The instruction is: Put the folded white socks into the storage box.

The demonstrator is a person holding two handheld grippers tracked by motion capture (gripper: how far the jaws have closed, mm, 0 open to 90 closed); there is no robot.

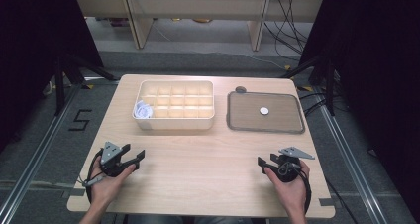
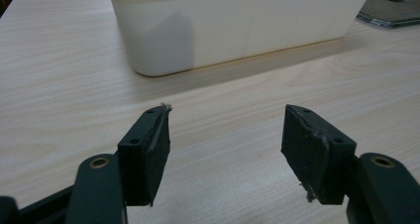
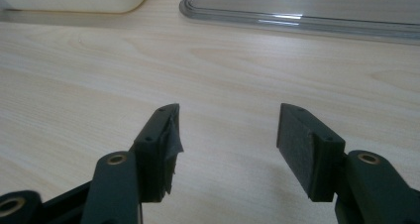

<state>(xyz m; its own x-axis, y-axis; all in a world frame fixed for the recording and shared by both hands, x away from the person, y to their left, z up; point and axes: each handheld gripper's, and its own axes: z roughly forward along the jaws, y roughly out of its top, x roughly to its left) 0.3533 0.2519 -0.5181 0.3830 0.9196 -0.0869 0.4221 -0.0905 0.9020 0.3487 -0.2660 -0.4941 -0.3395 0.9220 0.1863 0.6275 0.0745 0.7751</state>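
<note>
1. High view: the small white disc (image 1: 264,111) lies alone at the middle of the grey tray (image 1: 237,122), at about one o'clock on the desk (image 1: 198,159) — likely set out for easy picking.
2. The compartment box (image 1: 173,122) stands just left of the tray, at about eleven o'clock, with a white coiled thing (image 1: 142,109) in its near-left cell.
3. The right hand-held gripper (image 1: 263,164) rests at five o'clock, jaws apart and empty, nearest the tray.
4. The left hand-held gripper (image 1: 134,158) sits at seven o'clock — also spread, gripping nothing, facing the box.
</note>
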